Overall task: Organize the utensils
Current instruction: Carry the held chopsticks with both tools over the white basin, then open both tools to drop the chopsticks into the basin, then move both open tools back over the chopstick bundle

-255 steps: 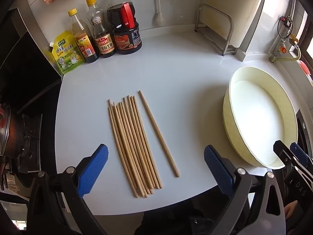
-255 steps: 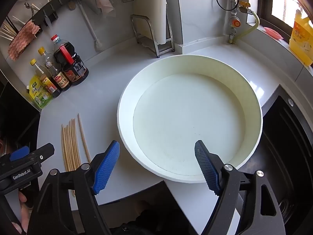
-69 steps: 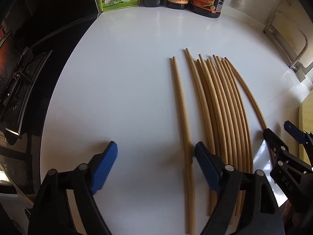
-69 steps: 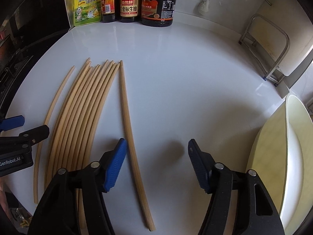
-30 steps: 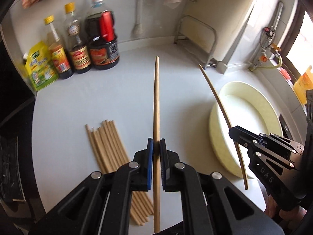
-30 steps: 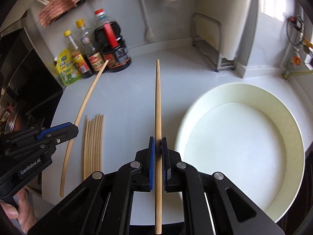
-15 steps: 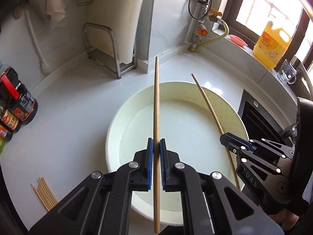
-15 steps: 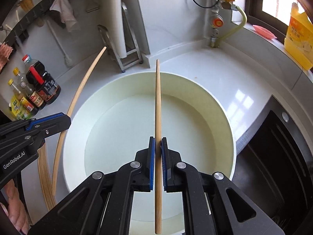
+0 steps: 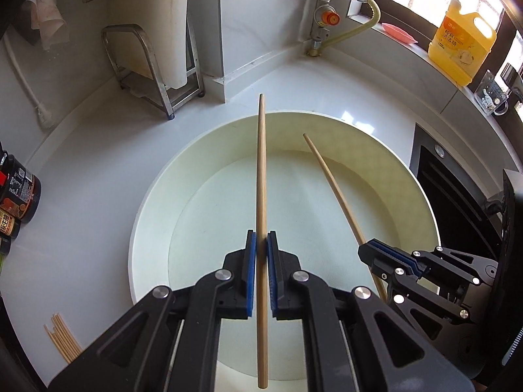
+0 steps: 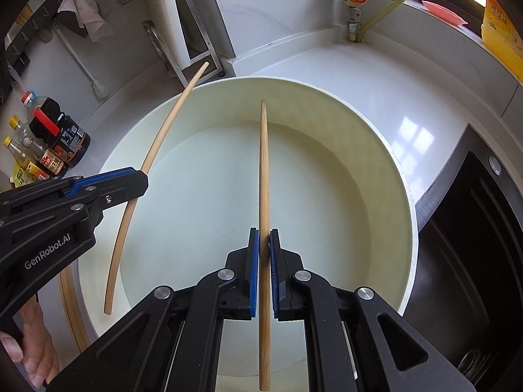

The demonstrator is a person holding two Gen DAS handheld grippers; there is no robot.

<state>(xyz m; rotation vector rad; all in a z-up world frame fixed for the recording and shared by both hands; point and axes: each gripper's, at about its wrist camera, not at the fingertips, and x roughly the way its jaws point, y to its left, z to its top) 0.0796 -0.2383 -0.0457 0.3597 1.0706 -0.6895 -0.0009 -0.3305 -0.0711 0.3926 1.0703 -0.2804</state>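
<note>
Chopstick (image 9: 261, 176) is clamped between left gripper (image 9: 260, 251) fingers, over the cream basin (image 9: 147, 215) on the desk. Second chopstick (image 10: 263, 176) is pinched likewise by right gripper (image 10: 264, 248). Remaining chopsticks (image 9: 60, 339) are left, outside the basin.

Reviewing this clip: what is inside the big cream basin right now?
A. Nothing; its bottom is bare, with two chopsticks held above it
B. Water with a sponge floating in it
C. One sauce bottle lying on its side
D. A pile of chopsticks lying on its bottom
A: the basin shows a bare bottom, while the left gripper and right gripper each clamp one chopstick over it.
</note>
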